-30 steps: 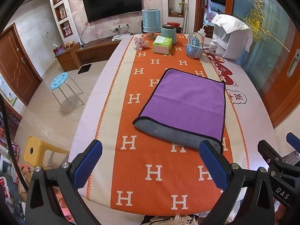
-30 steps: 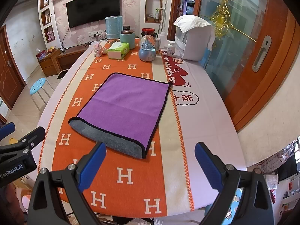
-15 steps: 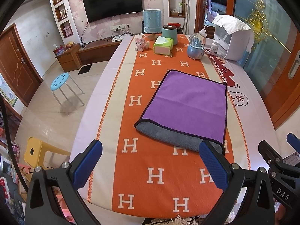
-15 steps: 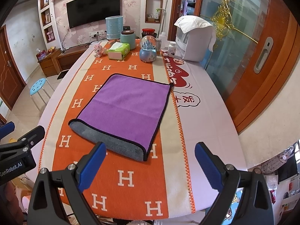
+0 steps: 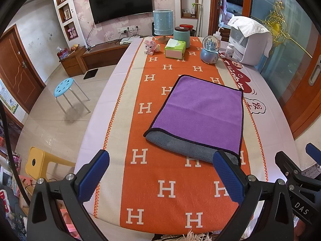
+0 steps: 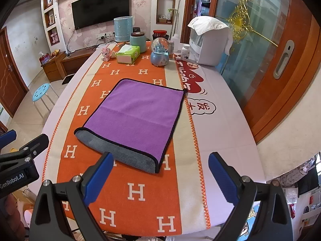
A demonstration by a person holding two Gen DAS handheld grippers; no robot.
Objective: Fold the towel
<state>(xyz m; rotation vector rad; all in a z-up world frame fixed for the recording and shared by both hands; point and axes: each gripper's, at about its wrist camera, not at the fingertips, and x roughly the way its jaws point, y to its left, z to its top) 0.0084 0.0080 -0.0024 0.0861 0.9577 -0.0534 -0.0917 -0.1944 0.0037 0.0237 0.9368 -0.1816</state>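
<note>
A purple towel (image 5: 200,112) with black trim lies folded on the orange runner, its grey underlayer showing along the near edge; it also shows in the right wrist view (image 6: 138,114). My left gripper (image 5: 160,172) is open and empty, held above the table's near end, short of the towel. My right gripper (image 6: 160,176) is open and empty, just short of the towel's near right corner. Each gripper shows at the edge of the other's view.
At the far end of the table (image 5: 268,104) stand a tissue box (image 5: 175,49), a snow globe (image 5: 209,50), a teal jar (image 5: 181,35), a blue lamp (image 5: 163,23) and a white appliance (image 5: 250,42). A blue stool (image 5: 65,86) and a yellow stool (image 5: 38,162) stand left.
Both grippers have drawn back slightly from the table, so the towel sits a little farther away. The towel has not moved. Both stay open.
</note>
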